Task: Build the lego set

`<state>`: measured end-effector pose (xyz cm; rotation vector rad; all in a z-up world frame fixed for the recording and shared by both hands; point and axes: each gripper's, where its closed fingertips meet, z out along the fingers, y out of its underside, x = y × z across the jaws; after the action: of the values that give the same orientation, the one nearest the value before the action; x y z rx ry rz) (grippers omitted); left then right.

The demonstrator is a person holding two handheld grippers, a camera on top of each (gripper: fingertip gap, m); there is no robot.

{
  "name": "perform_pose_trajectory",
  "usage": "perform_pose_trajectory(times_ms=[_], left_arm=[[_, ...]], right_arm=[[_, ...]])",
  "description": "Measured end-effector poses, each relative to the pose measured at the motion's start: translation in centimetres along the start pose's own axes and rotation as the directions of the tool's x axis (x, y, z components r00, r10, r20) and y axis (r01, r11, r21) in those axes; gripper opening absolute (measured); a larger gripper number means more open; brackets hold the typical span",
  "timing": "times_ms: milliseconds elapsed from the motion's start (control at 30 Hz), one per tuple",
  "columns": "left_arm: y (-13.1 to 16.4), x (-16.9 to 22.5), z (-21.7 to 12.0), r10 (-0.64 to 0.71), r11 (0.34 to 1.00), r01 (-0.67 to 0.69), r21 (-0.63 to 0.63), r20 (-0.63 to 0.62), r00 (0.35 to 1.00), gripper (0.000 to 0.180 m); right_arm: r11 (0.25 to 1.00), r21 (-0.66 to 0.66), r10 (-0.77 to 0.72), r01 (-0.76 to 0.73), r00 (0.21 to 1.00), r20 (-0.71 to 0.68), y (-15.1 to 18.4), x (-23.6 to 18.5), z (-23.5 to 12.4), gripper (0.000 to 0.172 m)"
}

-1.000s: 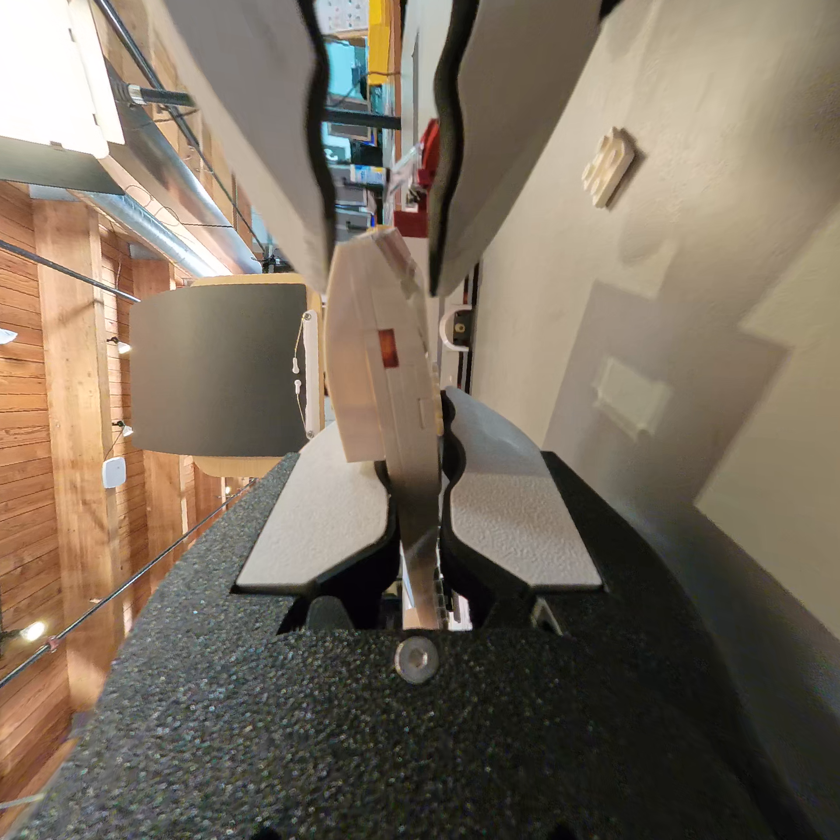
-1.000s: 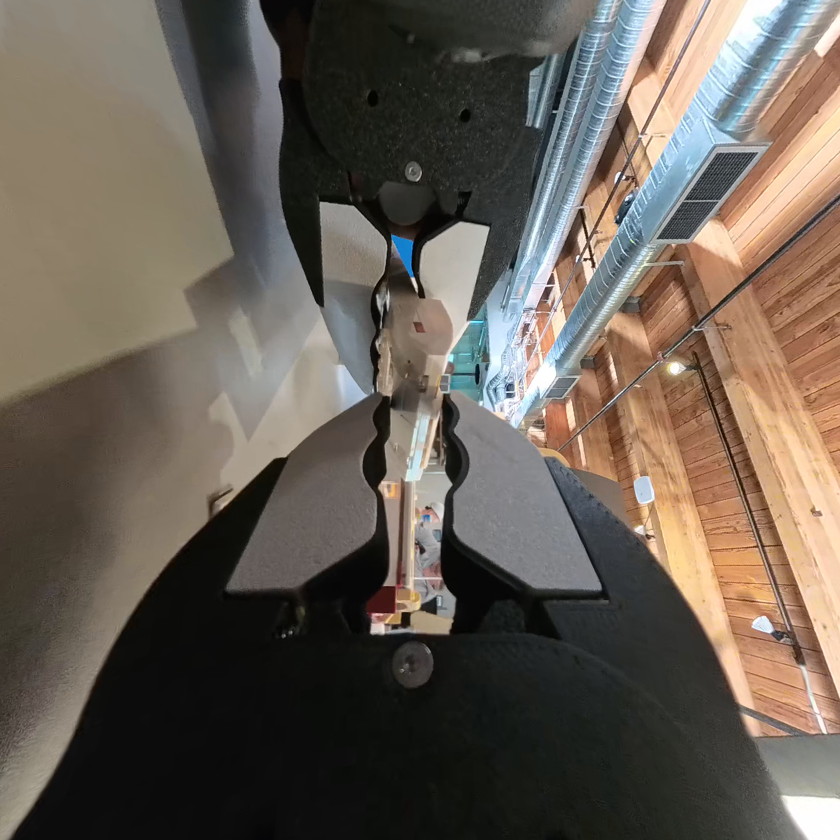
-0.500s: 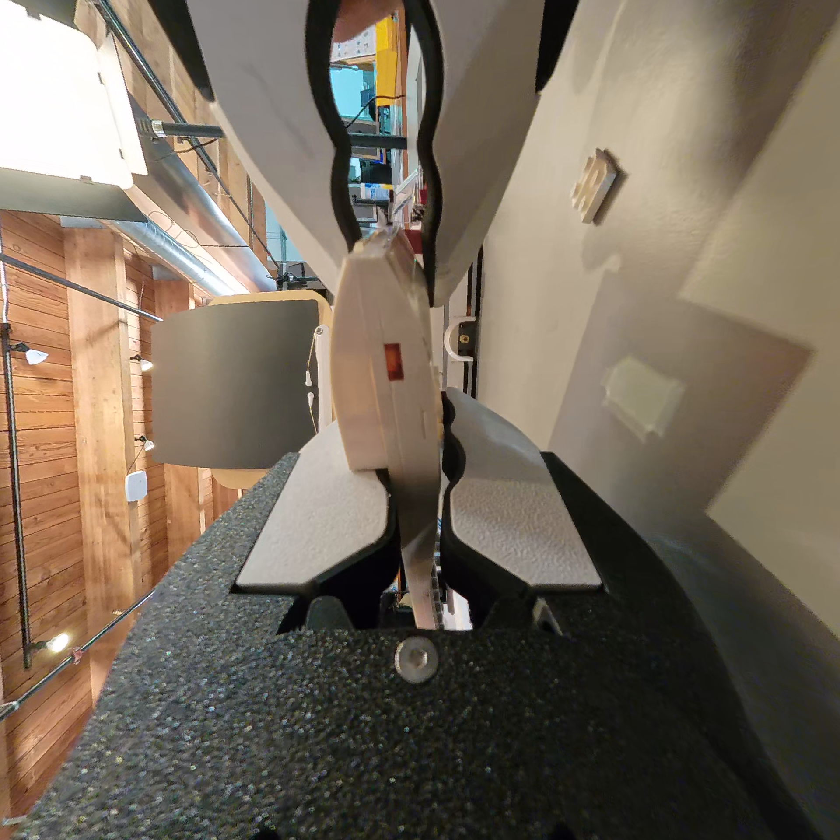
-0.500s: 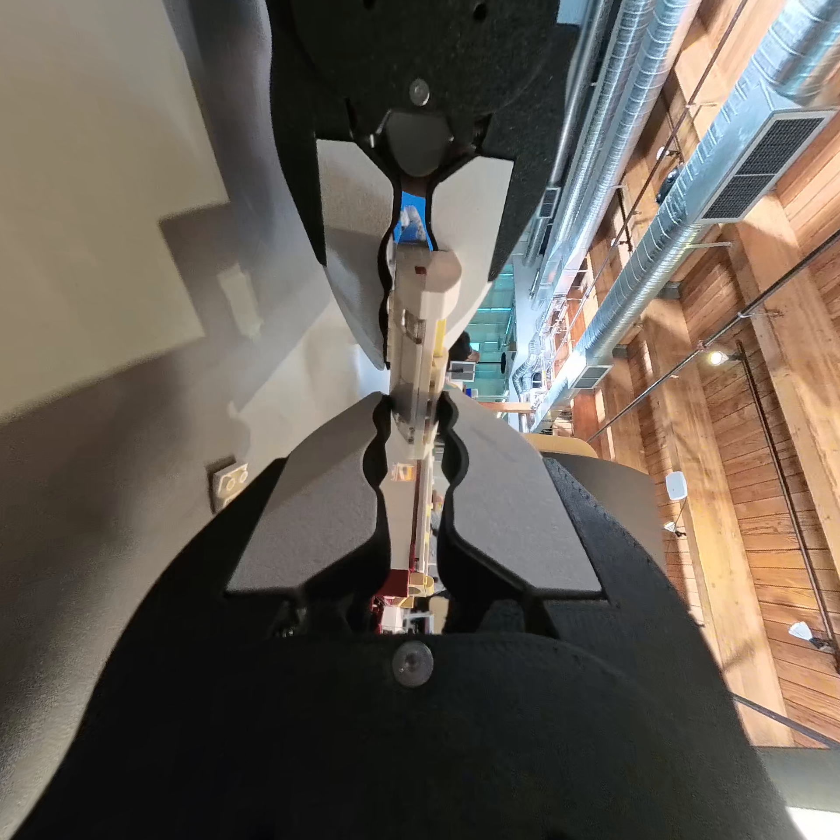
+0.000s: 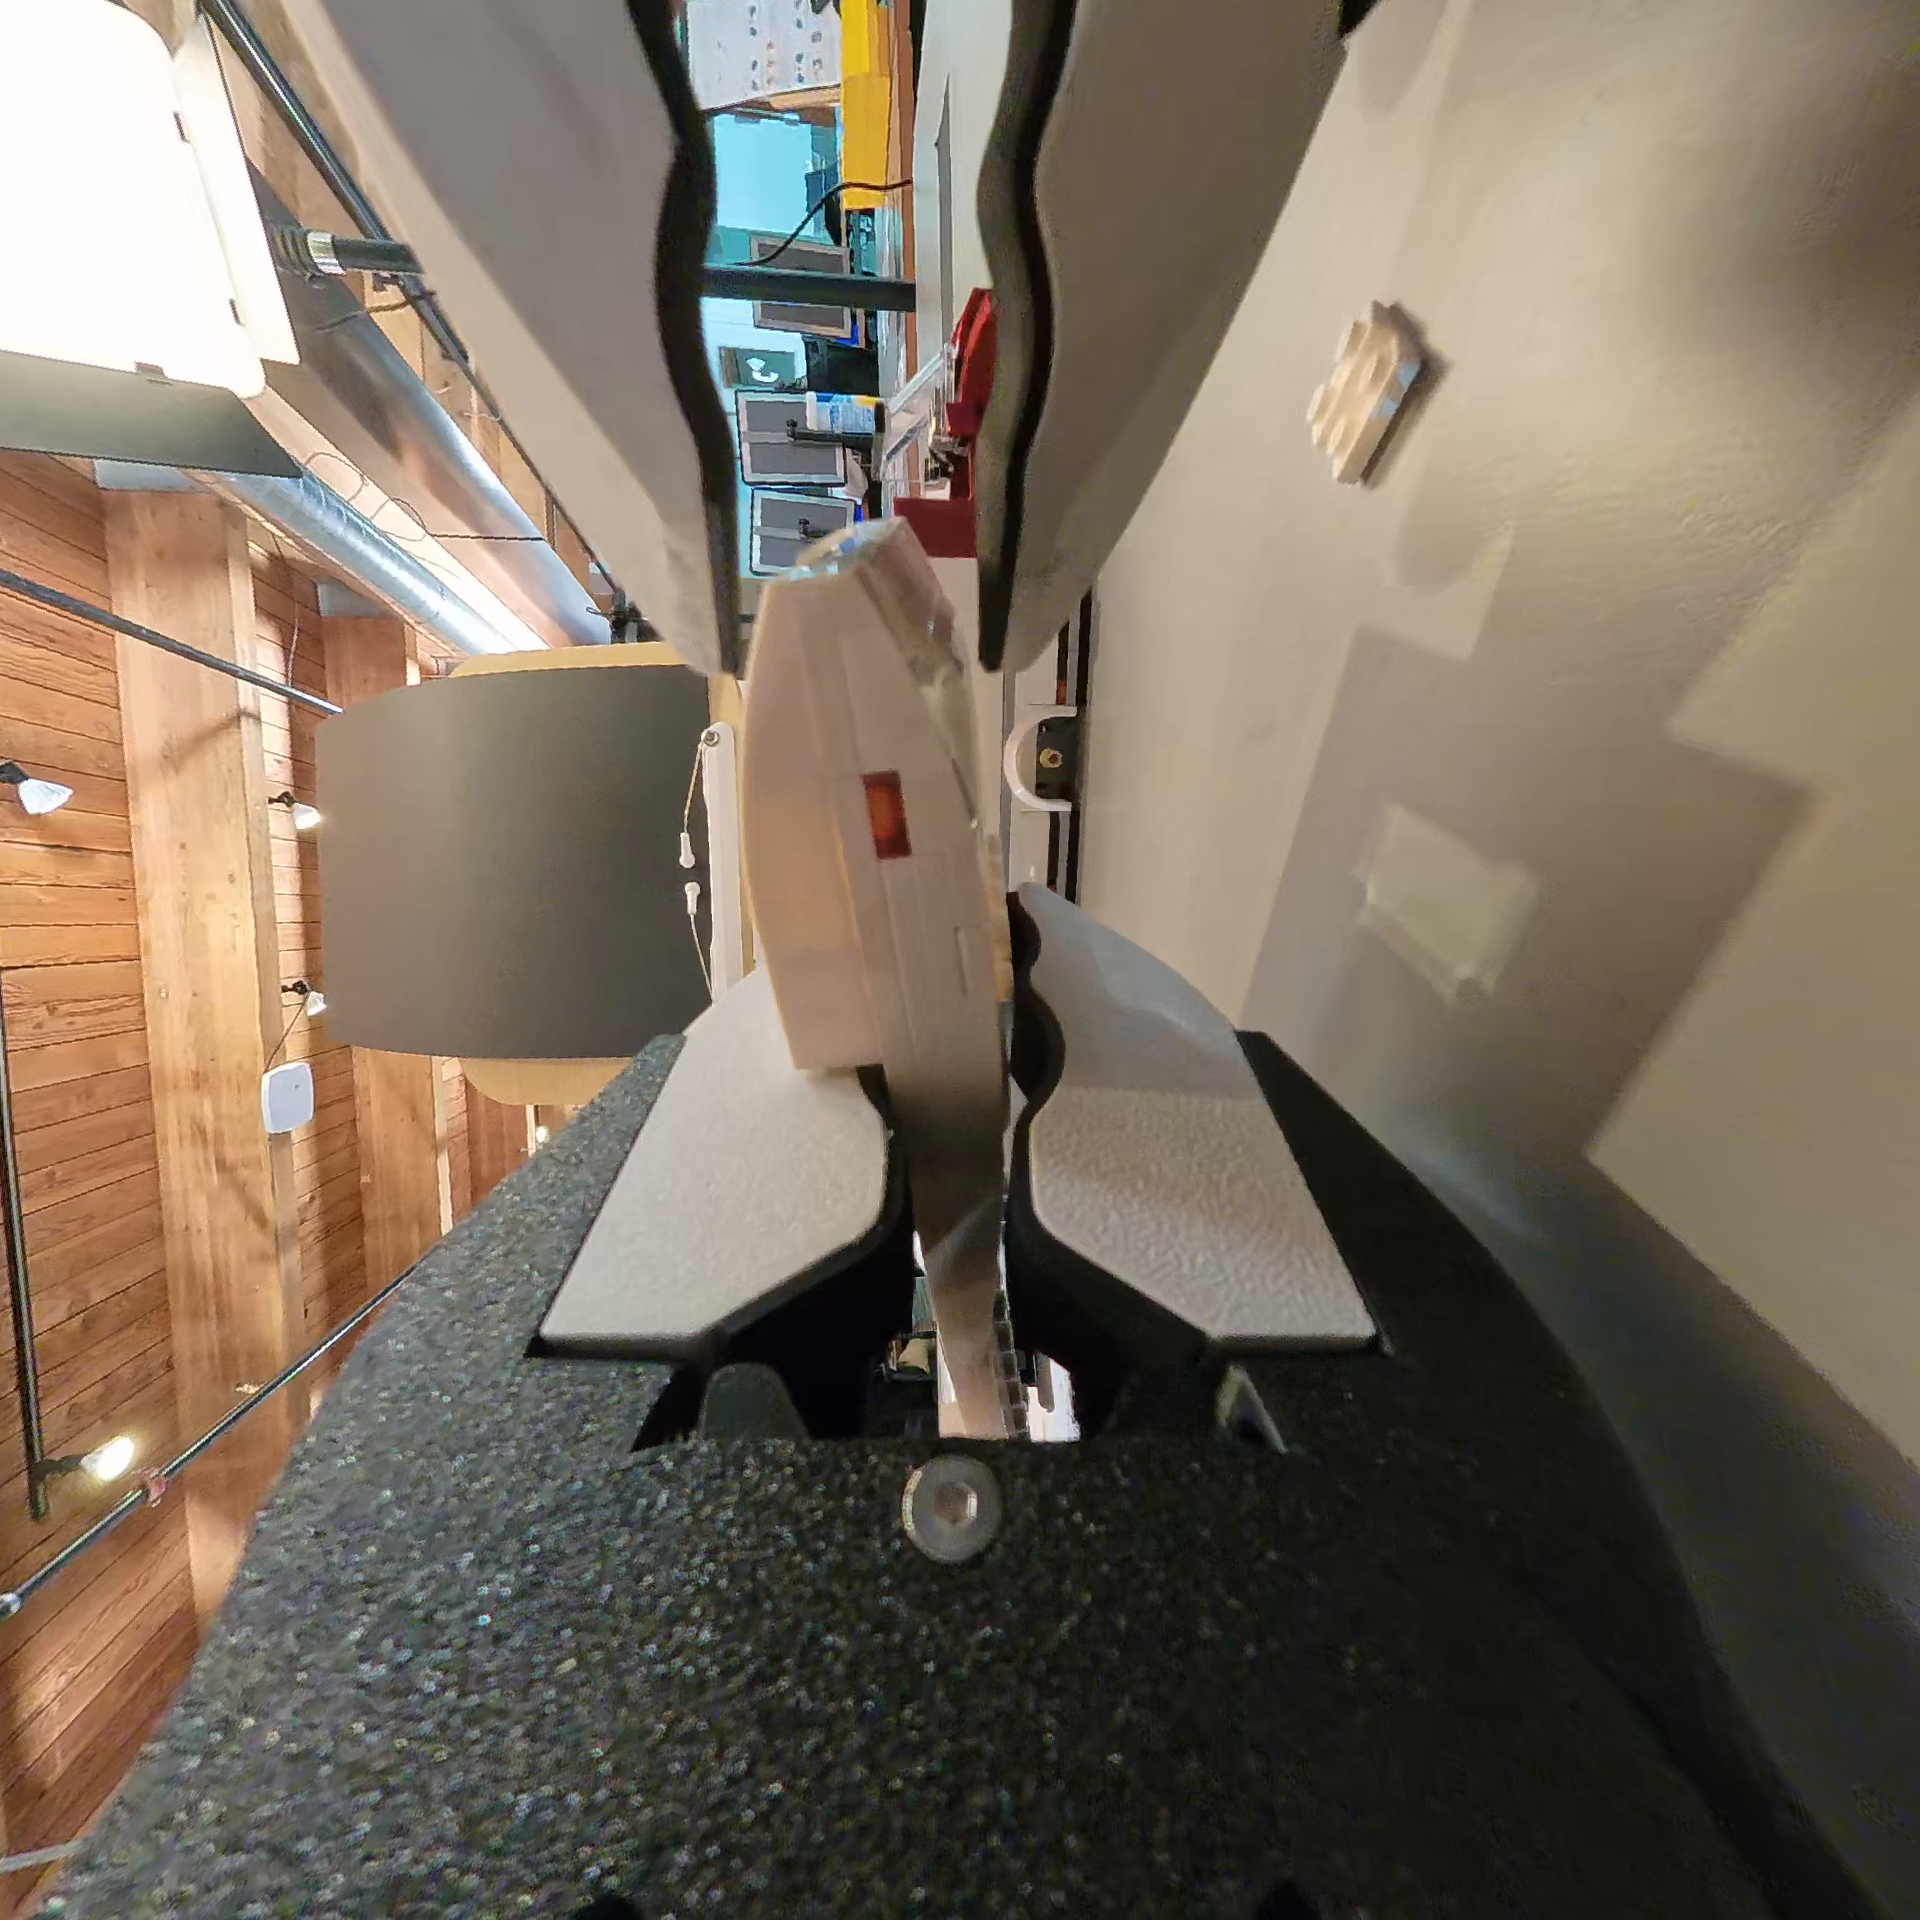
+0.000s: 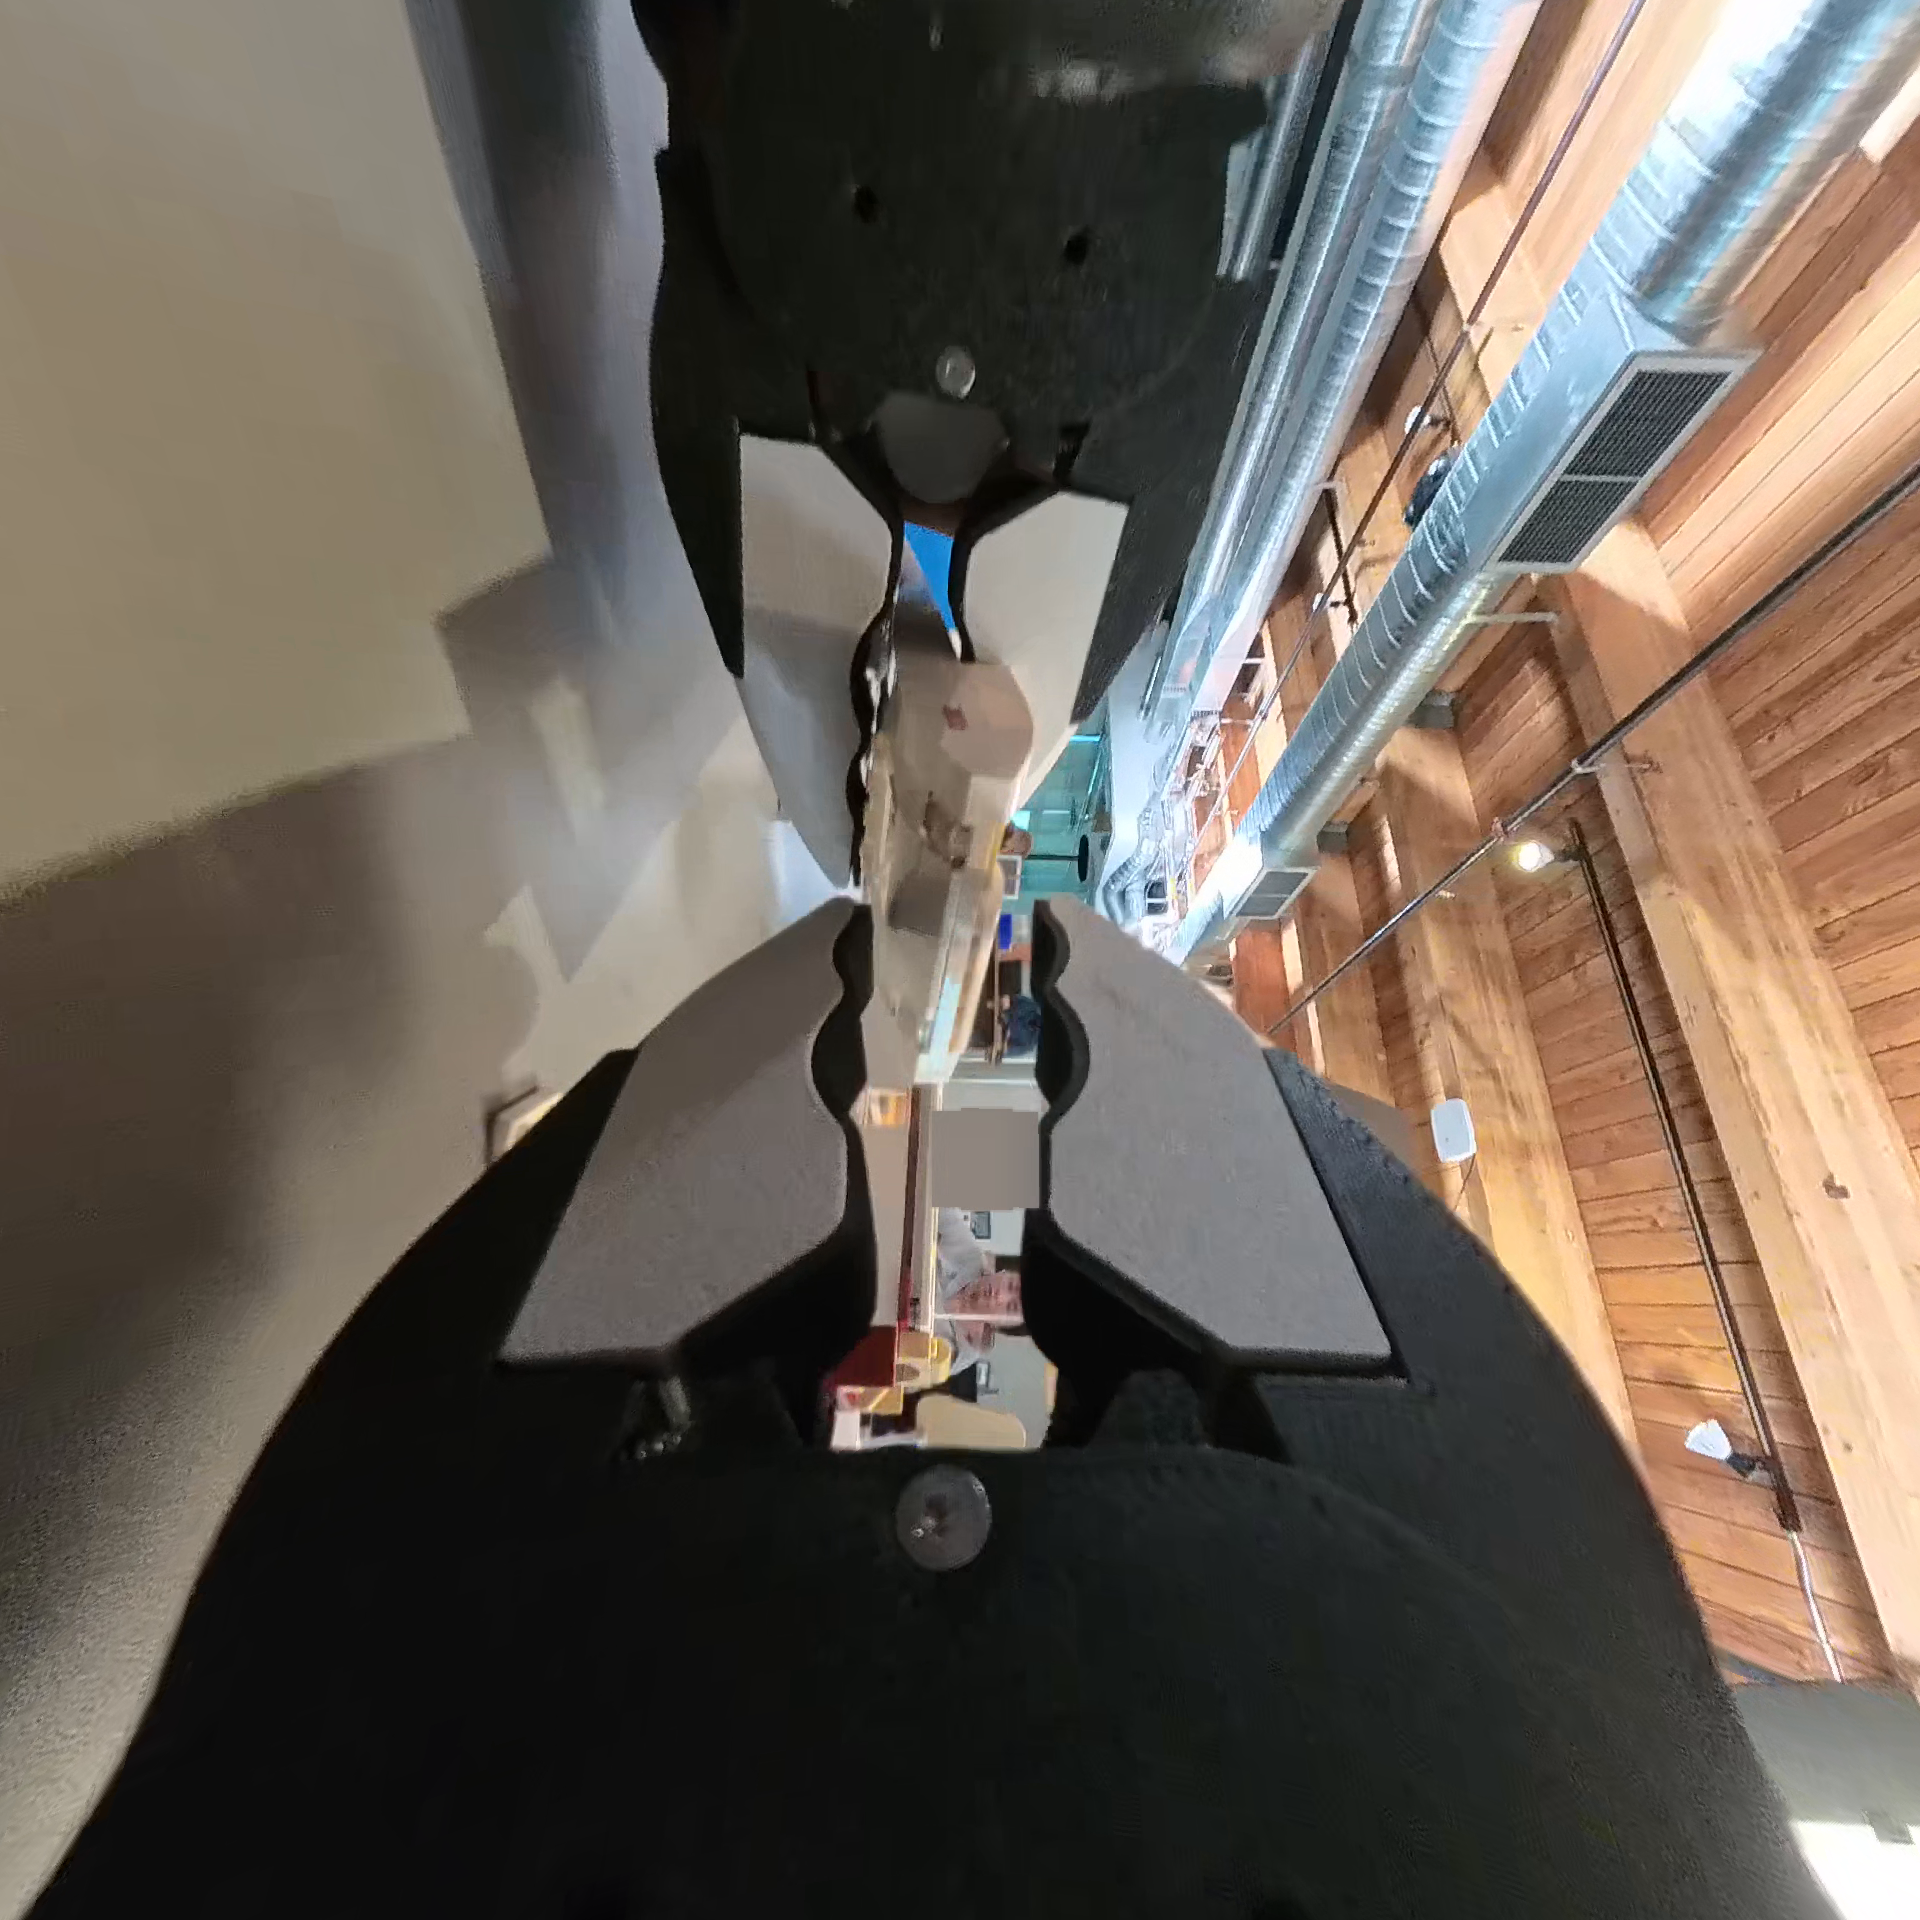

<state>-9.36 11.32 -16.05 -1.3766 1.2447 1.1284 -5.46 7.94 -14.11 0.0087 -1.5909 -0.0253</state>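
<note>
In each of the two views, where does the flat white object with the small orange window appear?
Left wrist view: white object at centre, rising from the left claw.
Right wrist view: upper centre, hanging from the far claw.
Shared landmark: the small white box on the wooden wall.

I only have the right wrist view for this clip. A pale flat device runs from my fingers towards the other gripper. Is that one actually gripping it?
Observer: Yes. The left wrist view shows the left gripper closed on the thin grey end of the pale flat device.
Operator: How far does its tip reach into my fingers?
Observer: Only to the fingertips of the right gripper. Above the tip, the room shows between them.
Operator: Anything on the wall nearby?
Observer: A white bracket, just beside the device.
</note>
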Motion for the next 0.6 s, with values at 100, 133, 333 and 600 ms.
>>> perform_pose_trajectory(times_ms=[100, 133, 333, 600], left_arm=[[-0.28, -0.02, -0.08, -0.001, 1.000, 0.001, 0.009, 0.001, 1.000, 0.015], [-0.30, 0.04, -0.07, 0.003, 1.000, -0.003, 0.010, 0.000, 1.000, 0.015], [0.00, 0.16, 0.01, 0.003, 1.000, -0.003, -0.005, -0.006, 1.000, 0.015], [0.04, -0.49, -0.07, 0.007, 1.000, -0.007, -0.003, 0.035, 0.999, 0.015]], right_arm=[[1.000, -0.002, -0.019, 0.019, 1.000, -0.008, -0.05, -0.20, 0.29, 0.023], [1.000, 0.005, -0.012, 0.013, 1.000, -0.003, -0.09, -0.25, 0.27, 0.022], [0.999, -0.015, 0.031, -0.030, 0.998, 0.052, 0.13, -0.46, 0.56, 0.020], [0.998, -0.053, -0.033, 0.031, 0.999, -0.036, 0.19, 0.10, 0.58, 0.022]])
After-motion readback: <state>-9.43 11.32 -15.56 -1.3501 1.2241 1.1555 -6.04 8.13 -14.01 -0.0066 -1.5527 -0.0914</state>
